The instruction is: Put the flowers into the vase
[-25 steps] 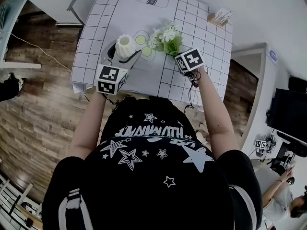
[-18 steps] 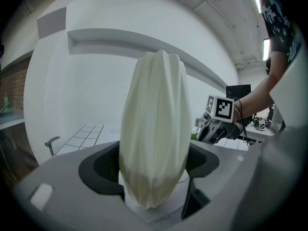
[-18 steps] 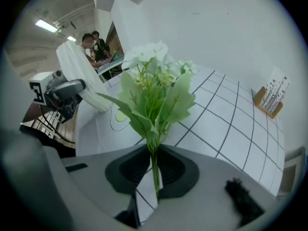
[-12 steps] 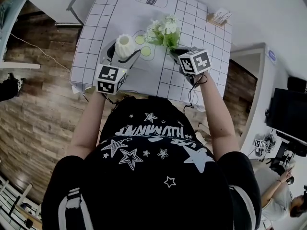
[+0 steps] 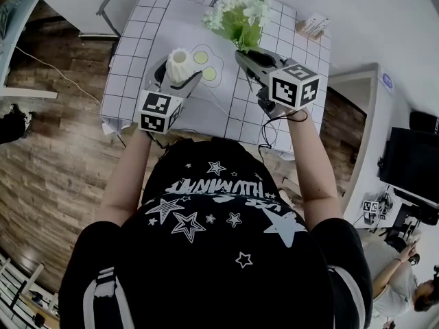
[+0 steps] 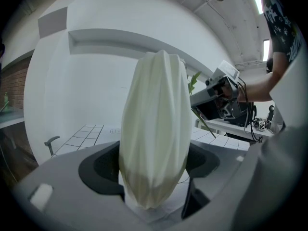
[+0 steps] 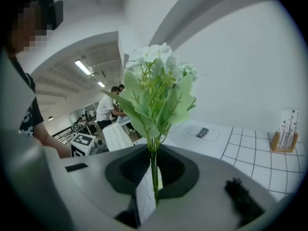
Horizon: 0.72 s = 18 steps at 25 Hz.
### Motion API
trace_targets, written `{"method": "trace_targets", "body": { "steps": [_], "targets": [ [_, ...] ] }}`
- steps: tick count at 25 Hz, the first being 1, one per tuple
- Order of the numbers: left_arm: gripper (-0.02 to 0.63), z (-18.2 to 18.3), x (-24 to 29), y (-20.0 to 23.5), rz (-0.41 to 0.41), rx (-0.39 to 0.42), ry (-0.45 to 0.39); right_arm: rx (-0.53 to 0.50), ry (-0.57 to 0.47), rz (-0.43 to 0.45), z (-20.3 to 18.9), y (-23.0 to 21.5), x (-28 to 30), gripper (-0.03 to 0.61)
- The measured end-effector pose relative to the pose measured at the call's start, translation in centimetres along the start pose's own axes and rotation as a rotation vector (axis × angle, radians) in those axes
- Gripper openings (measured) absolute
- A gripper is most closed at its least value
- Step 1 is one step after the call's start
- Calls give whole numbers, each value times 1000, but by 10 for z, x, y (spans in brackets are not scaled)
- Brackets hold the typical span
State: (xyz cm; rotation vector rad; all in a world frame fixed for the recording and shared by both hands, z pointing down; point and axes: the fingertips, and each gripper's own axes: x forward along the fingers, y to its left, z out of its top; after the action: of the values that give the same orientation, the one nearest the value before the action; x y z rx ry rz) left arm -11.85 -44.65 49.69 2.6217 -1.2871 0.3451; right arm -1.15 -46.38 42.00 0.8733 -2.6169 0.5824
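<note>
The right hand-held gripper [image 5: 241,52] is higher now than it was a second ago. Back then it was low, and the bunch of white flowers with green leaves [image 5: 241,16] sat close to the desk, just beside the vase. Now the flowers are up in the air, over the far part of the white desk with grid lines [image 5: 130,53]. They are well apart from the vase. The gripper's jaws have also pinched in a little more than before. They are almost together and squeeze the thin green stem [image 7: 154,170] near its bottom end.

The left hand-held gripper [image 5: 176,79] has not moved. Its jaws stand wide, one on each side of the cream ribbed vase [image 5: 178,65], and they hold it low down. The vase stands upright on the desk, near the yellow circles drawn [image 5: 204,66] on it.

The flowers stand almost straight up from the right gripper. The blooms are small and white and sit in a clump at the top. Below them are big, pale green leaves with jagged edges. The vase is tall, fat in the middle and thin at the bottom, with soft folds running up its sides. No flower is in the vase yet.
</note>
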Motion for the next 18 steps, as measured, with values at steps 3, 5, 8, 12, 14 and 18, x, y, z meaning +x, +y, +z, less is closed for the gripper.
{"method": "trace_targets", "body": {
  "steps": [3, 5, 8, 12, 14, 18],
  "targets": [
    [379, 0, 0, 0, 1, 0, 1, -14, -86, 48, 32, 18, -3, 49],
    [379, 0, 0, -1, 0, 0, 6, -7, -150, 87, 57, 32, -4, 50],
    [379, 0, 1, -1, -2, 0, 7, 2, -257, 153, 96, 57, -4, 49],
    [379, -1, 1, -1, -3, 0, 6, -11, -378, 234, 140, 90, 1, 49],
    [379, 0, 1, 0, -2, 0, 3, -2, -437, 268, 160, 101, 3, 49],
    [379, -1, 1, -1, 1, 0, 3, 12, -507, 297, 183, 116, 9, 49]
  ]
}}
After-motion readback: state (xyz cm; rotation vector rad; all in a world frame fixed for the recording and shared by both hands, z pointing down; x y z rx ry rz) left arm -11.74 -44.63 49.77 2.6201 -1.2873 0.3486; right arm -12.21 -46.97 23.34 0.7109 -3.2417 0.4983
